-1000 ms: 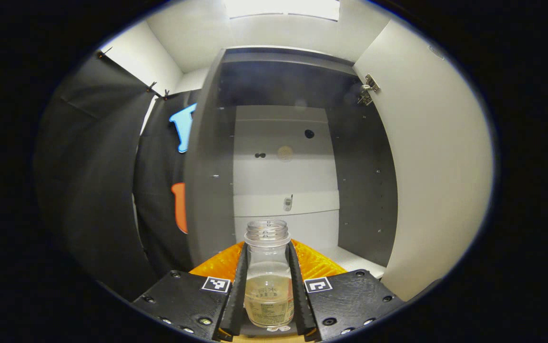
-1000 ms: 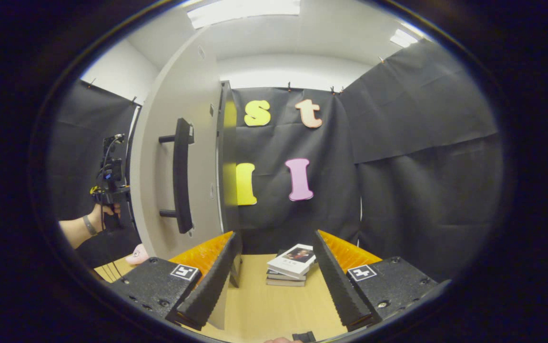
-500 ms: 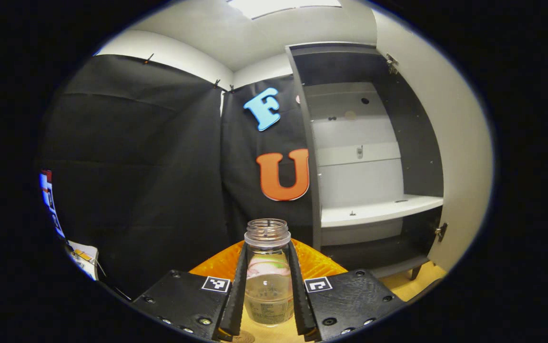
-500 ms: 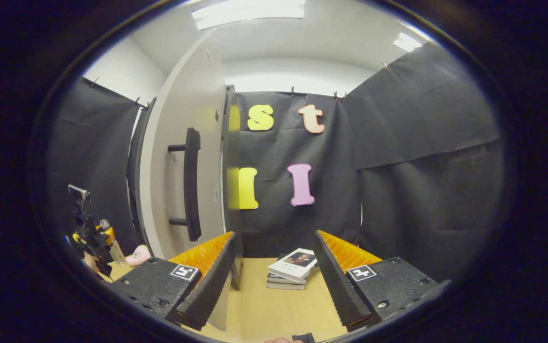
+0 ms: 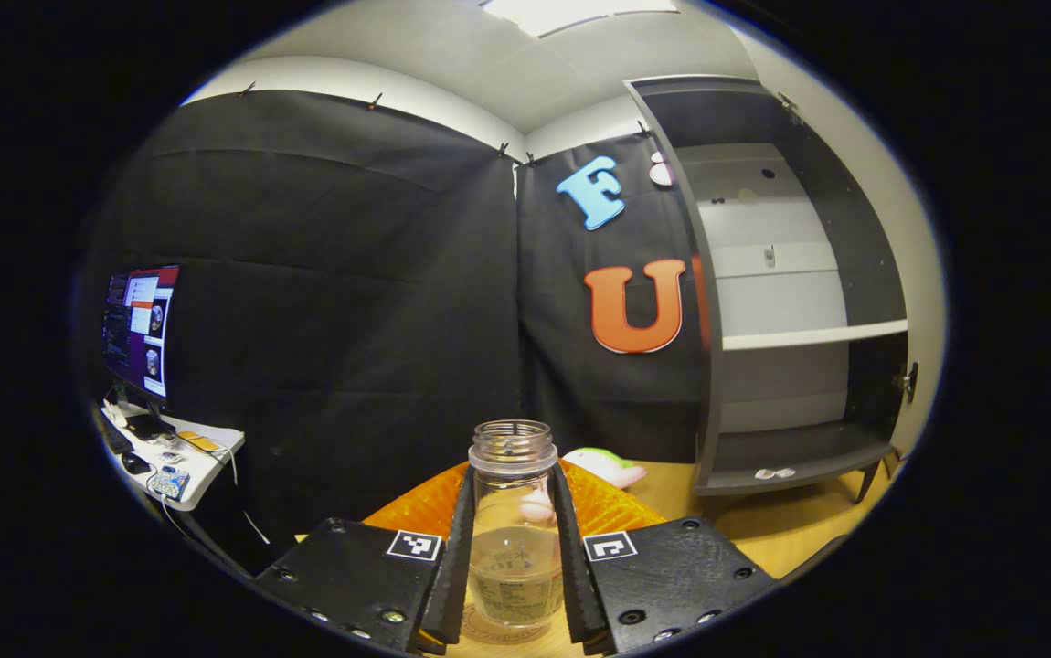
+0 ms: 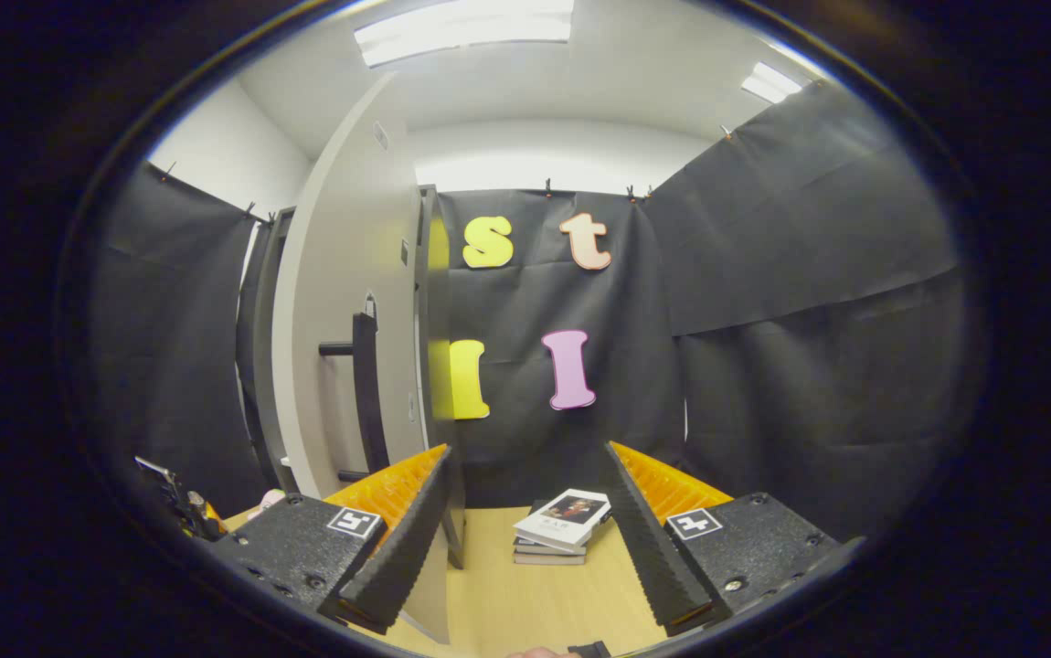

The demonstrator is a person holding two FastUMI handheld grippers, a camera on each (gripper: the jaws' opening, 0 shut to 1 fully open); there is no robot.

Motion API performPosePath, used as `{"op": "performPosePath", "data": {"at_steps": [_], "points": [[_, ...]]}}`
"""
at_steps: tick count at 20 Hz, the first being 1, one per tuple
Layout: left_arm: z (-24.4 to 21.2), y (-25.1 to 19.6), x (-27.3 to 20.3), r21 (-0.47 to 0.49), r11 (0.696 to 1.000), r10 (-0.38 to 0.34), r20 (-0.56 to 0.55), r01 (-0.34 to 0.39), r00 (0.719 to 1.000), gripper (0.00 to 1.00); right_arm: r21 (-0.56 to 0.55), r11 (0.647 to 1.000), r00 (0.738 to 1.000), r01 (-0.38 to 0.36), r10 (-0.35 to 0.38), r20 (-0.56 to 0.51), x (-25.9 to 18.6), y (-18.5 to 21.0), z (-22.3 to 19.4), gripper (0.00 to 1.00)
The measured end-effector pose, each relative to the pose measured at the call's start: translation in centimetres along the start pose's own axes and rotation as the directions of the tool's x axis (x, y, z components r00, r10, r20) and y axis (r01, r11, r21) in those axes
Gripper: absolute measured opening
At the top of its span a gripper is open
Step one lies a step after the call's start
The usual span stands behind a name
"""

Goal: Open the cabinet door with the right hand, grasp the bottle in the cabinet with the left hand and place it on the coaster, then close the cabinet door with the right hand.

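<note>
Left gripper view shows the left gripper (image 5: pixel 514 557) clamped on the bottle (image 5: pixel 514 521), both fingers (image 5: pixel 452 567) pressing its clear sides just below the open neck. The bottle stands upright between them, with some pale liquid in its lower part. Directly beneath its base, at the bottom edge of the view, a round coaster (image 5: pixel 498 631) lies on the wooden surface (image 5: pixel 763 530); I cannot tell whether the bottle is touching it or just above it. Ahead and to the right of this gripper stands the open cabinet (image 5: pixel 800 338), its shelf bare.

Right gripper view has the right gripper (image 6: pixel 525 539) with its jaws spread wide and nothing between them. The cabinet door (image 6: pixel 343 338) stands open ahead and to its left, with the dark bar handle (image 6: pixel 366 393) on it. A stack of books (image 6: pixel 562 530) lies on the surface ahead between the fingers.

The main risk, as I judge it, is release. The bottle has no cap, so a tilt as the fingers part, or a drop from any height, could slosh liquid out or tip it over. Its base may also land off-centre and rock on the coaster's rim. Later, the right gripper could slip on the narrow handle, or swing the door shut too hard.
</note>
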State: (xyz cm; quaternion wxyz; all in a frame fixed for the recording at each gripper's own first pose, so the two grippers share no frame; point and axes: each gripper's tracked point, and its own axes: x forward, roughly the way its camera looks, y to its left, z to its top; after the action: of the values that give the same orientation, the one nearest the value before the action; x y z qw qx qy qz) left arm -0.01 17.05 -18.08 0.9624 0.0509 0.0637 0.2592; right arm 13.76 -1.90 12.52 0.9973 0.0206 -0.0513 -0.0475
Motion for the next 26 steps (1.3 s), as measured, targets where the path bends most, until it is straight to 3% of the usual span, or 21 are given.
{"op": "performPosePath", "data": {"at_steps": [4,8,14,15,16,18,22,24,25,26], "points": [[-2.9,1.0,0.3,0.018,0.999,0.037,-0.007,-0.037,0.999,0.42,-0.011,0.999,0.999,0.037,-0.037,-0.033,0.0,-0.3,-0.3,0.99],[-4.7,0.2,0.5,-0.004,1.000,-0.005,-0.023,0.005,1.000,0.42,0.027,0.999,0.997,0.044,-0.042,-0.069,0.0,0.2,-1.3,0.99],[-5.1,0.7,0.9,0.000,1.000,0.006,-0.016,-0.006,1.000,0.43,0.054,0.997,0.996,0.055,-0.050,-0.078,0.1,0.3,-1.6,0.98],[-5.3,0.6,0.8,0.000,1.000,-0.004,-0.022,0.004,1.000,0.33,0.053,0.997,0.996,0.055,-0.051,-0.078,0.2,0.4,-1.7,0.98],[-5.2,0.6,0.7,0.001,1.000,-0.012,-0.016,0.012,1.000,0.45,0.051,0.997,0.996,0.054,-0.050,-0.077,0.3,0.5,-1.7,0.97],[-5.4,0.5,0.7,-0.003,1.000,-0.019,-0.020,0.019,1.000,0.50,0.051,0.997,0.996,0.051,-0.047,-0.081,0.3,0.7,-1.8,0.96],[-5.5,0.2,0.1,0.012,0.999,-0.034,-0.033,0.034,0.999,0.51,0.043,0.998,0.995,0.051,-0.047,-0.088,0.1,0.6,-2.1,0.96],[-4.8,0.4,0.0,0.007,0.999,-0.039,-0.019,0.039,0.999,0.61,0.038,0.998,0.995,0.051,-0.047,-0.090,-0.1,0.5,-2.2,0.97],[-4.3,0.5,-0.1,0.002,0.999,-0.042,-0.008,0.042,0.999,0.55,0.037,0.998,0.995,0.052,-0.049,-0.090,-0.2,0.4,-2.2,0.96],[-3.9,0.3,-0.3,-0.002,0.999,-0.052,0.002,0.052,0.999,0.67,0.037,0.998,0.995,0.052,-0.049,-0.091,-0.3,0.3,-2.3,0.97]]}}
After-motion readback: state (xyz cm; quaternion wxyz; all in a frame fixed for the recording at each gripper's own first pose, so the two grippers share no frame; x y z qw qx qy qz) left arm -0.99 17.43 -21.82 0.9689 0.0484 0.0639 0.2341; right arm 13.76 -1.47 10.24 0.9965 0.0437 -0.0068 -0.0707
